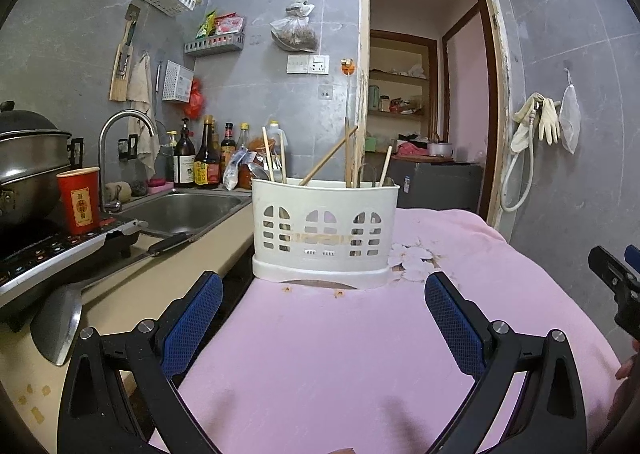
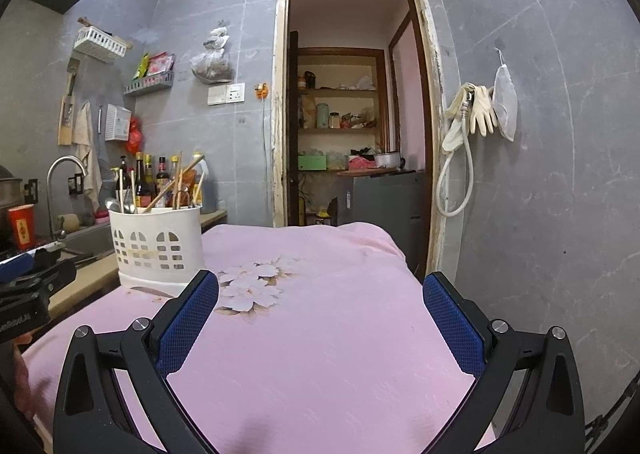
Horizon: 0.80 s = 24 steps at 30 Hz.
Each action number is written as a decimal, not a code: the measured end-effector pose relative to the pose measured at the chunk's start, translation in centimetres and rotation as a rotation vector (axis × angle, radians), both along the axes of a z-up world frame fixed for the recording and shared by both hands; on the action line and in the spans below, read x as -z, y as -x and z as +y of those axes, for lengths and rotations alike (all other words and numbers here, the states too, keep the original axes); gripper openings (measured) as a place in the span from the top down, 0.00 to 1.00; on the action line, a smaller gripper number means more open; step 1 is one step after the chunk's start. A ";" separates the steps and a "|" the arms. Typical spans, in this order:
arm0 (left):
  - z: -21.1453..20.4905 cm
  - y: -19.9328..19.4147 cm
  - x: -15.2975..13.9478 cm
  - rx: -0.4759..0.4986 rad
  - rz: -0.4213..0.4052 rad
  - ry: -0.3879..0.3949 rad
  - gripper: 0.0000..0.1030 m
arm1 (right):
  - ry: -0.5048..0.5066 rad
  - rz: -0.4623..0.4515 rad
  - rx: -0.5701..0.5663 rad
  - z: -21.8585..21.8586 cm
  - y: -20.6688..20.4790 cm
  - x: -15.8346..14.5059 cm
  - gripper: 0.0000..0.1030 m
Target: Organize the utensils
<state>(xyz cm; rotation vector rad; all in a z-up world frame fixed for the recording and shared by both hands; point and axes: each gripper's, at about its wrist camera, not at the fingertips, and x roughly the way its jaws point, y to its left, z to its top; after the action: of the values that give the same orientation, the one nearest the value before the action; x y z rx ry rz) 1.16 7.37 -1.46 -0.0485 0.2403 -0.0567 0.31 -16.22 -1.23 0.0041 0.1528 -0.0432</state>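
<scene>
A white slotted utensil holder (image 1: pixel 325 232) stands upright on the pink cloth (image 1: pixel 320 354), straight ahead of my left gripper (image 1: pixel 323 286), which is open and empty just short of it. Wooden chopsticks (image 1: pixel 328 161) and metal spoons (image 1: pixel 256 169) stick out of its top. In the right wrist view the utensil holder (image 2: pixel 158 248) sits to the front left, with chopsticks (image 2: pixel 173 183) and spoons (image 2: pixel 129 205) in it. My right gripper (image 2: pixel 320 286) is open over the pink cloth (image 2: pixel 320 354), holding nothing.
Left of the cloth runs a beige counter (image 1: pixel 160 286) with a steel sink (image 1: pixel 184 209), a tap (image 1: pixel 120 133), sauce bottles (image 1: pixel 206 161), a red paper cup (image 1: pixel 79 199), an induction cooker (image 1: pixel 60 250) and a pot (image 1: pixel 28 165). A doorway (image 2: pixel 352 113) opens beyond the cloth's far edge.
</scene>
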 end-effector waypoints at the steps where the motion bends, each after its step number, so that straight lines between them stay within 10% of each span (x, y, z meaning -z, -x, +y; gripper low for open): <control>1: 0.0 0.0 0.1 0.002 0.002 0.000 0.04 | -0.001 0.000 0.002 -0.1 0.0 0.0 0.00; 24: 0.0 0.1 0.3 0.013 0.021 0.022 0.04 | -0.009 0.013 0.015 -0.3 0.1 0.1 0.00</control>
<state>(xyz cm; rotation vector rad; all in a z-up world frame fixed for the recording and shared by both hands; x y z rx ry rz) 1.07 7.34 -1.78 -0.0691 0.2608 -0.0720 0.16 -16.56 -1.36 0.0140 0.1665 -0.0574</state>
